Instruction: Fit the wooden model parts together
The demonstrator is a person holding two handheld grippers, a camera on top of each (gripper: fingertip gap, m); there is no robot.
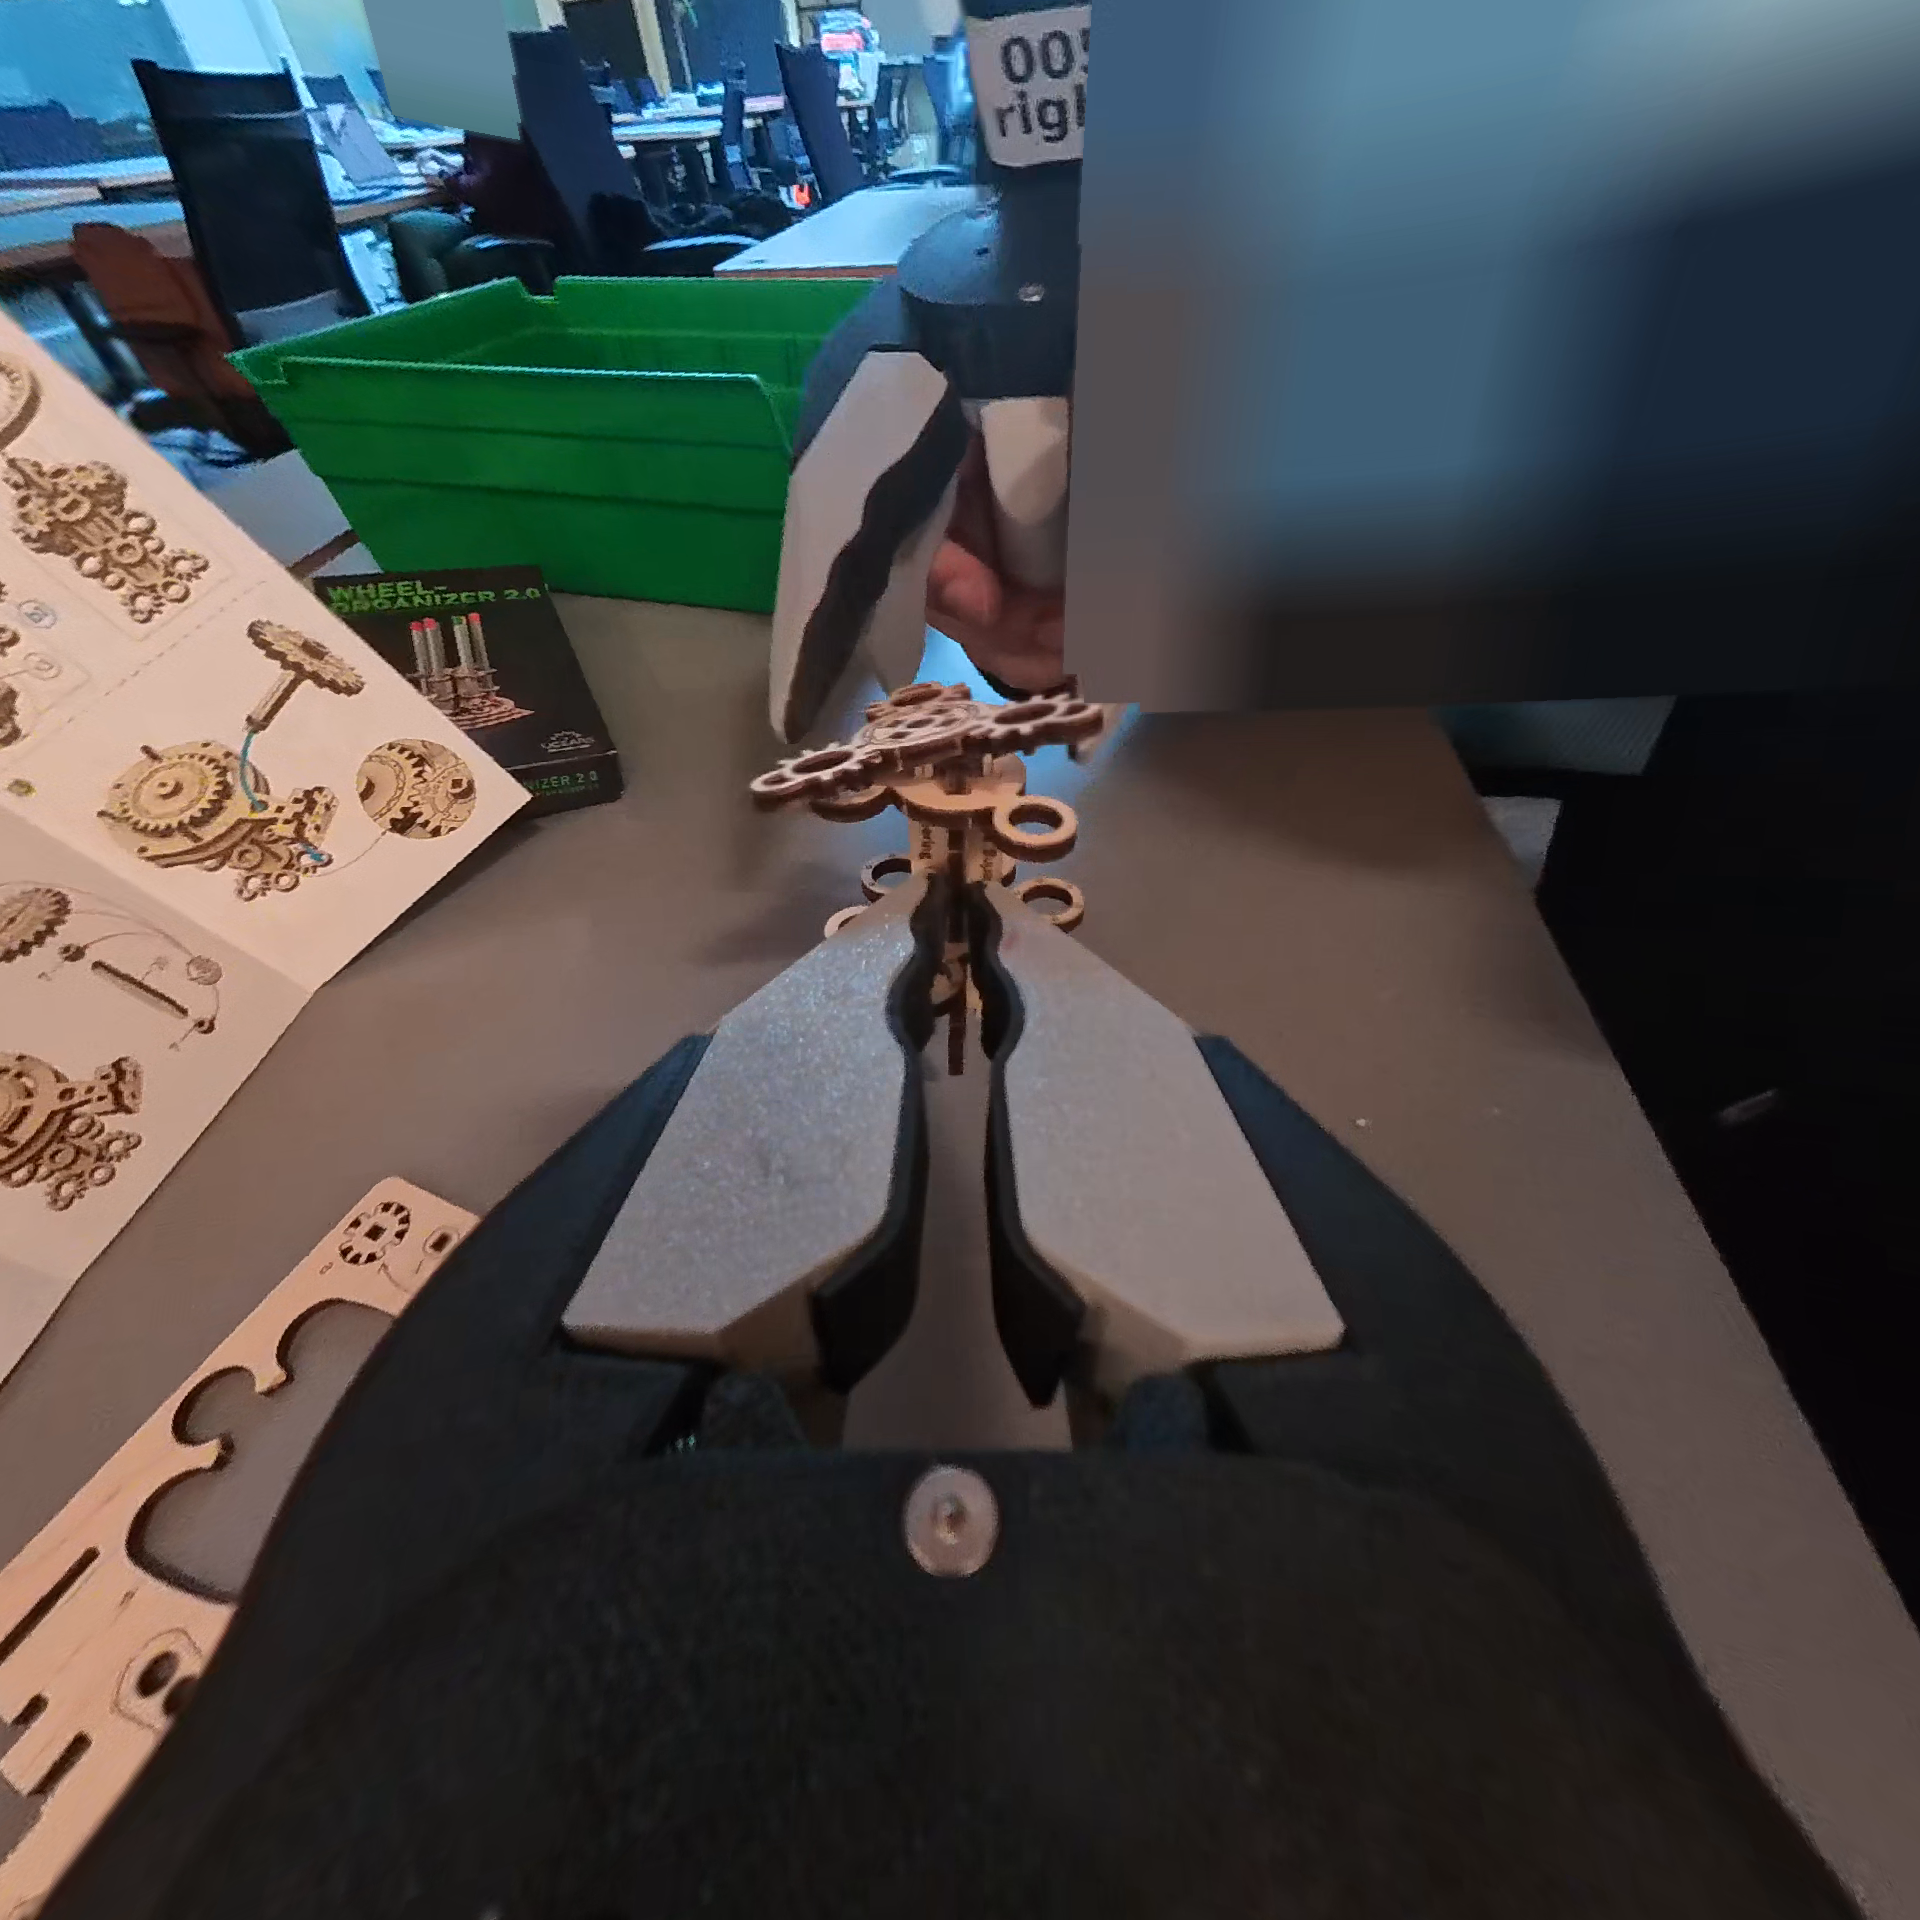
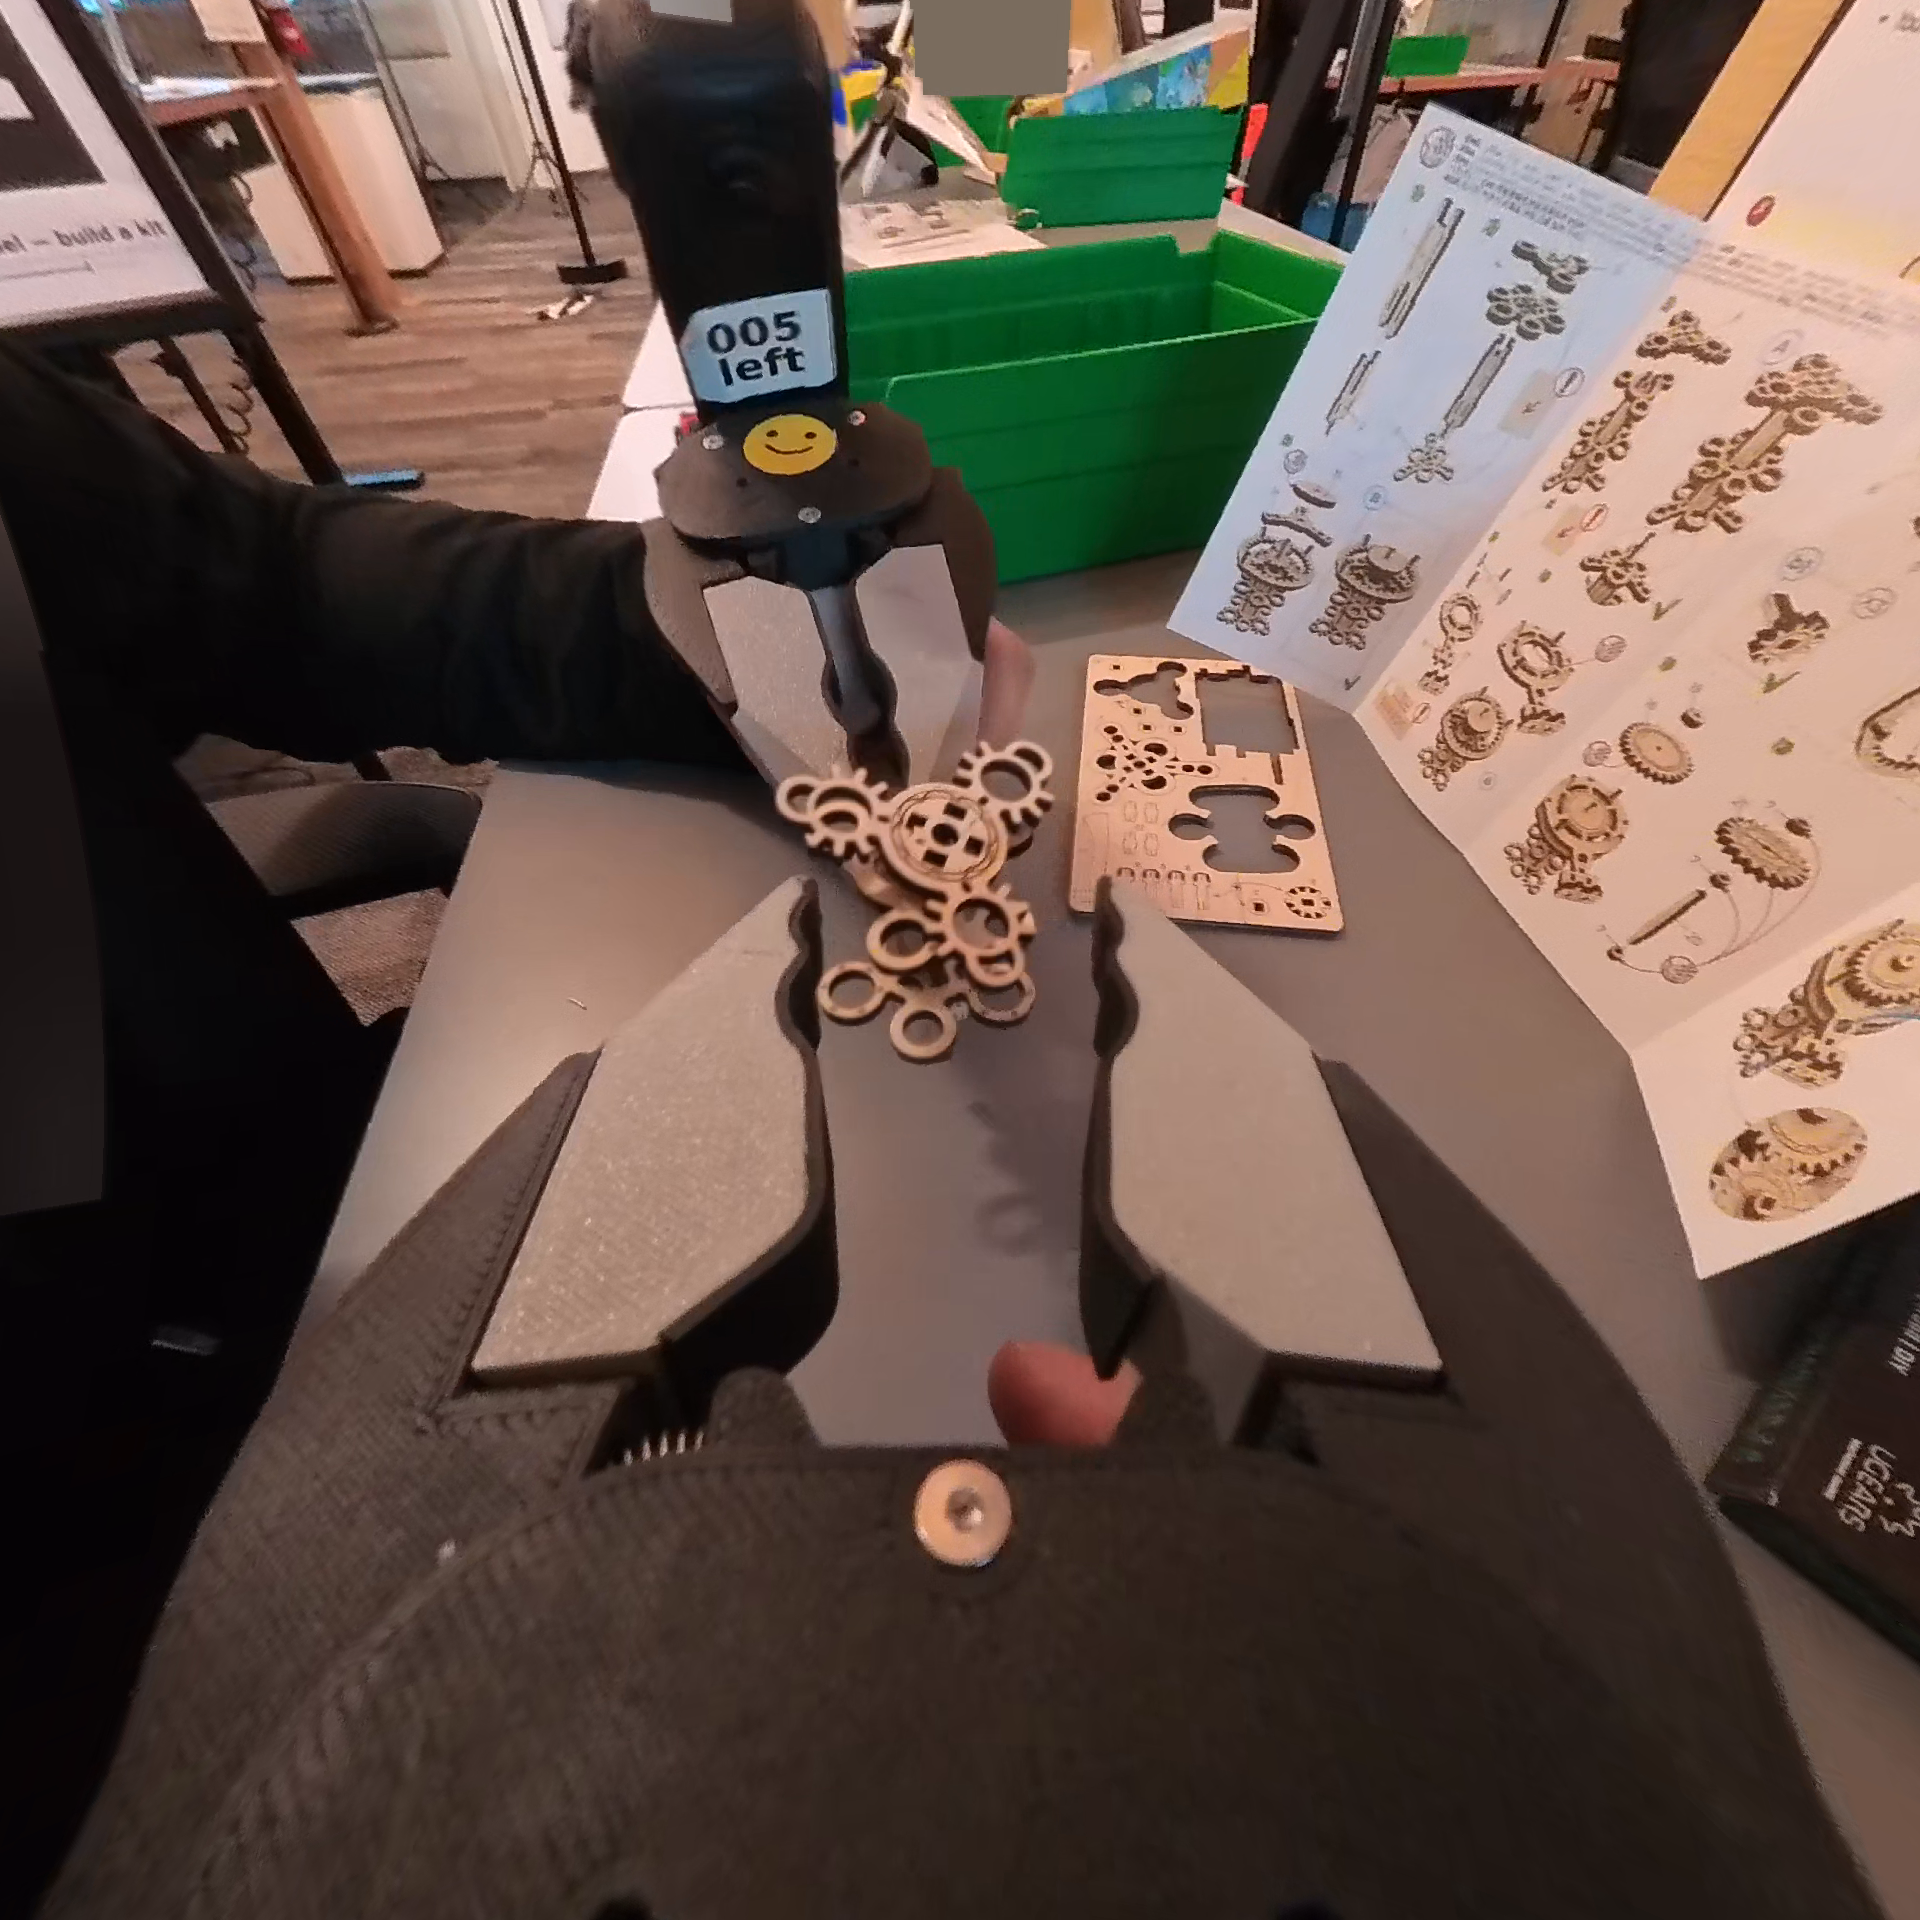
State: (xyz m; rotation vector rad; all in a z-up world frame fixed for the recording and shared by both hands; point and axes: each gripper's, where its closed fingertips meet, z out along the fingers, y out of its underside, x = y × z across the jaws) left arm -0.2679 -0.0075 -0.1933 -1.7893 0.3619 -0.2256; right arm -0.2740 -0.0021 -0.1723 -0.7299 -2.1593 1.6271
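Observation:
The wooden model [image 1: 935,758] is a stem with ring plates and a gear-shaped top plate. My left gripper [image 1: 951,935] is shut on its stem and holds it over the grey table [image 1: 1299,987]. In the right wrist view the model [image 2: 925,883] lies between the fingers of my right gripper [image 2: 954,914], which is open and empty. The left gripper [image 2: 868,753] shows behind the model there. In the left wrist view a finger of the right gripper [image 1: 831,582] hangs just above the top plate; its other finger is partly hidden by a blurred patch.
A punched-out wooden sheet [image 2: 1205,800] lies flat on the table and shows in the left wrist view [image 1: 208,1455]. An unfolded instruction sheet [image 2: 1662,675] stands to the side. A green bin [image 1: 561,457] and a black box [image 1: 478,675] sit beyond. The table edge [image 1: 1558,935] drops off. Left and right tips are no more than a few centimetres apart.

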